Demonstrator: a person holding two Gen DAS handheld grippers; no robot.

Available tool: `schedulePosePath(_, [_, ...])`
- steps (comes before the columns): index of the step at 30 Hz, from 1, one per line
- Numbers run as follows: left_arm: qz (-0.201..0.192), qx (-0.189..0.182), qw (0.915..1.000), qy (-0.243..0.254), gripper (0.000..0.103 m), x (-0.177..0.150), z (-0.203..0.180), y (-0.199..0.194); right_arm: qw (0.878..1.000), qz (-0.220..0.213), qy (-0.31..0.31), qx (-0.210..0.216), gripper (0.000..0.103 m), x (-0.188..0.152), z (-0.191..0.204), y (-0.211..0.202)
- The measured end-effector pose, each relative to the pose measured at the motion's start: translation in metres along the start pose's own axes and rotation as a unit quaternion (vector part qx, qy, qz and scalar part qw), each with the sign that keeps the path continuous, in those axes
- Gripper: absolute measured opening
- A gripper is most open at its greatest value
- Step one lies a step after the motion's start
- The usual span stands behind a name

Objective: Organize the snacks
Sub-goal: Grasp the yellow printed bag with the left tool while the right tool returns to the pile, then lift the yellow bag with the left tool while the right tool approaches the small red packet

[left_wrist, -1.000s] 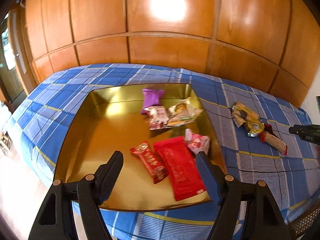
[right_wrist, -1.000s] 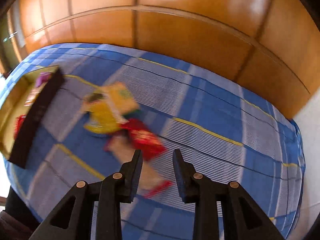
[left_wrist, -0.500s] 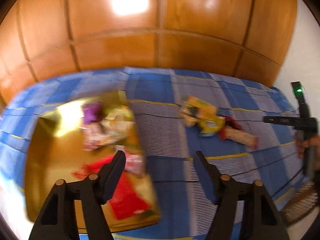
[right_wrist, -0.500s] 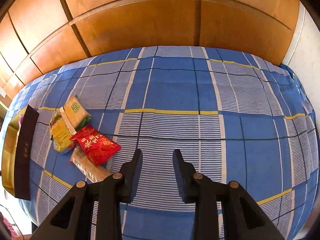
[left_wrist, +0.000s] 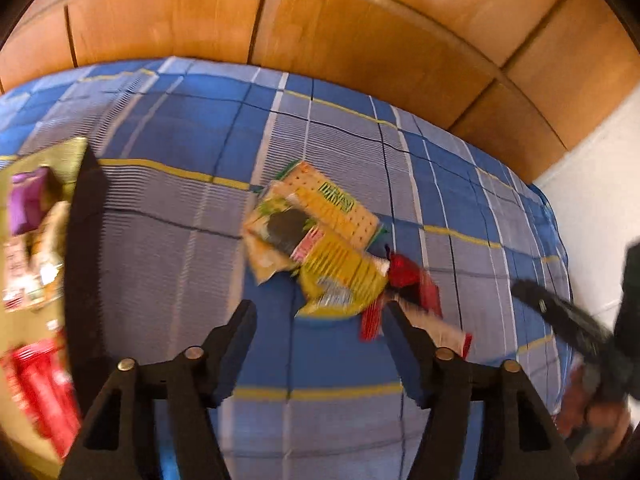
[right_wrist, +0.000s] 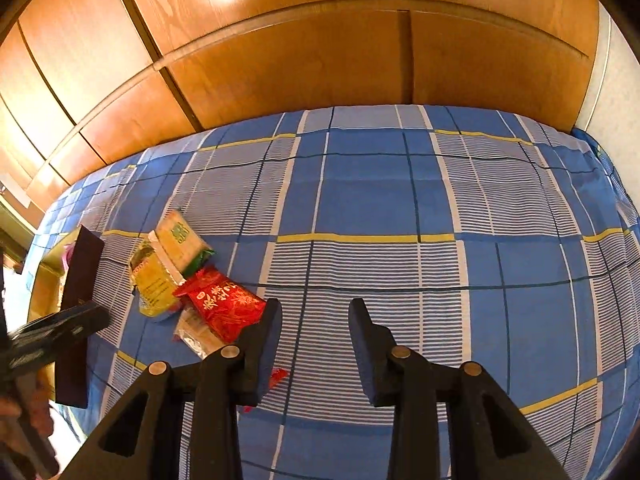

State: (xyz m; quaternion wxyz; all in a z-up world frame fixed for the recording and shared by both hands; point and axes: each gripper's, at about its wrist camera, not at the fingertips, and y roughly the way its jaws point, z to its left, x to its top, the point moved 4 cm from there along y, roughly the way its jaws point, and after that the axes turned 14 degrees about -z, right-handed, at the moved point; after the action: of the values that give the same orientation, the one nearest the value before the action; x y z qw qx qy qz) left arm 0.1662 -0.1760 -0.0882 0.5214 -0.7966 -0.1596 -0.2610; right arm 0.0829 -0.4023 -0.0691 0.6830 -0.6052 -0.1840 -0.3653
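4 loose snack packets lie in a small heap on the blue plaid bedcover [right_wrist: 372, 200], to the right of the gold tray [left_wrist: 68, 152]. Topmost at the back is a cracker packet [right_wrist: 182, 240] with green print, overlapping a yellow packet [right_wrist: 154, 284]; a red packet [right_wrist: 224, 304] with gold flowers lies against them, and a clear-wrapped pale packet [right_wrist: 196, 336] with a red end pokes out underneath it. The tray sits at the left edge of the cover, its dark outer wall facing the heap, with a purple packet [left_wrist: 26, 200] and red packets [left_wrist: 44, 384] blurred inside.

The left gripper [left_wrist: 320, 326] hangs over the near edge of the heap, jaws apart with nothing between them; its right finger overlaps the clear-wrapped packet in the left wrist view, though blur hides whether they touch. The right gripper [right_wrist: 314, 316] hovers just right of the heap over bare cover, its jaws opening and empty. Wooden panelling [right_wrist: 300, 60] rises behind the bed.
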Motion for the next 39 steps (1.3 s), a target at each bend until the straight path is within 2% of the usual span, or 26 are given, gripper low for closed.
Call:
schedulePosePath(6, [0.009,0.035,0.9983,-0.045,0.077,0.017,0.0,0.043,1.0,-0.003,-0.013,0.013,0.036,0.001,0.009,-0.002])
schedulePosePath(9, [-0.007,0.061,0.9977,-0.03,0.076,0.026,0.001,0.053,1.0,-0.003,-0.014,0.018,0.036,0.002,0.011,-0.002])
schedulePosePath(11, [0.008,0.057,0.9981,-0.019,0.067,0.023,0.004,0.061,1.0,-0.004,-0.016,0.017,0.036,0.003,0.011,-0.002])
schedulePosePath(12, [0.009,0.047,0.9987,-0.015,0.066,0.02,0.006,0.061,1.0,-0.004,-0.017,0.017,0.036,0.003,0.011,-0.003])
schedulePosePath(13, [0.002,0.045,0.999,0.0,0.059,0.018,0.006,0.059,1.0,-0.005,-0.018,0.017,0.036,0.003,0.011,-0.003])
schedulePosePath(14, [0.0,0.044,0.9987,0.026,0.044,0.014,0.005,0.055,1.0,-0.006,-0.02,0.017,0.036,0.003,0.011,-0.003])
schedulePosePath(15, [0.006,0.044,0.9979,0.046,0.038,0.009,0.004,0.052,1.0,-0.006,-0.023,0.017,0.036,0.003,0.012,-0.003])
schedulePosePath(19, [0.015,0.02,0.997,0.073,0.036,-0.014,0.009,0.03,0.999,-0.002,-0.037,0.008,0.036,0.0,0.014,-0.001])
schedulePosePath(24, [0.033,-0.015,0.9924,0.118,0.036,-0.052,0.006,-0.001,0.998,0.019,-0.054,0.01,0.036,-0.007,0.018,0.007])
schedulePosePath(27, [0.046,-0.041,0.9866,0.151,0.036,-0.081,-0.005,-0.019,0.997,0.041,-0.066,0.02,0.036,-0.016,0.024,0.014])
schedulePosePath(30, [0.055,-0.059,0.9811,0.176,0.037,-0.101,-0.011,-0.034,0.995,0.064,-0.062,0.046,0.036,-0.023,0.031,0.019])
schedulePosePath(33, [0.055,-0.056,0.9793,0.186,0.042,-0.108,-0.011,-0.042,0.993,0.081,-0.051,0.067,0.036,-0.03,0.038,0.026])
schedulePosePath(35, [0.05,-0.049,0.9807,0.182,0.052,-0.104,-0.009,-0.043,0.992,0.089,-0.048,0.079,0.036,-0.034,0.043,0.029])
schedulePosePath(37, [0.042,-0.044,0.9833,0.171,0.056,-0.099,-0.01,-0.039,0.988,0.102,-0.045,0.108,0.036,-0.038,0.051,0.031])
schedulePosePath(39, [0.035,-0.039,0.985,0.165,0.061,-0.093,-0.01,-0.036,0.978,0.135,-0.046,0.153,0.038,-0.048,0.064,0.033])
